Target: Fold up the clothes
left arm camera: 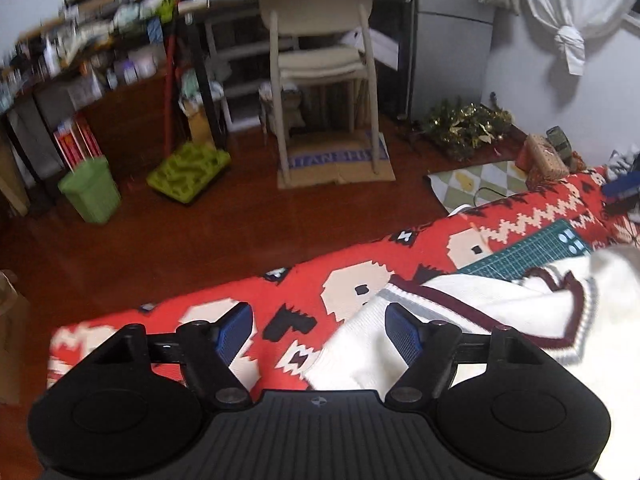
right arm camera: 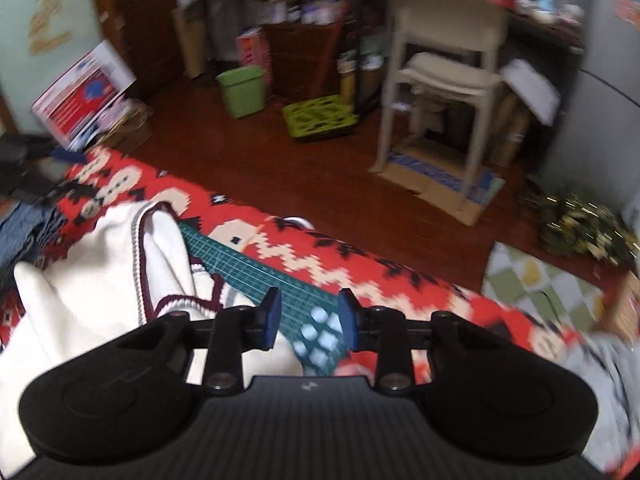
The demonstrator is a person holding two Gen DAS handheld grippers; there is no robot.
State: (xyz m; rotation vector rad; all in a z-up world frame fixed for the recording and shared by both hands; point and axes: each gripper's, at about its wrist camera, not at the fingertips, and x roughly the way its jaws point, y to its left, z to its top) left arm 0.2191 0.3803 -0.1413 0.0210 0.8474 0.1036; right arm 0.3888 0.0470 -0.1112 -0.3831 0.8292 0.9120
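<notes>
A white knit sweater [left arm camera: 460,312] with maroon and grey trim lies rumpled on a red patterned blanket [left arm camera: 304,276]. Part of it rests over a green cutting mat [left arm camera: 532,252]. My left gripper [left arm camera: 318,316] hangs above the sweater's left edge, open wide, with no cloth between its blue pads. In the right wrist view the sweater [right arm camera: 80,280] is bunched at the left. My right gripper [right arm camera: 309,300] hovers over the mat [right arm camera: 256,272] and the blanket [right arm camera: 400,272]. Its jaws stand partly apart, with nothing gripped.
Beyond the blanket's far edge is dark wood floor. A beige chair [left arm camera: 320,60] stands on cardboard, with a green bin [left arm camera: 90,190] and a green tray [left arm camera: 188,172] to its left. A tinsel wreath [left arm camera: 464,124] and a checked rug [left arm camera: 480,180] lie at the right. Cluttered shelves line the back.
</notes>
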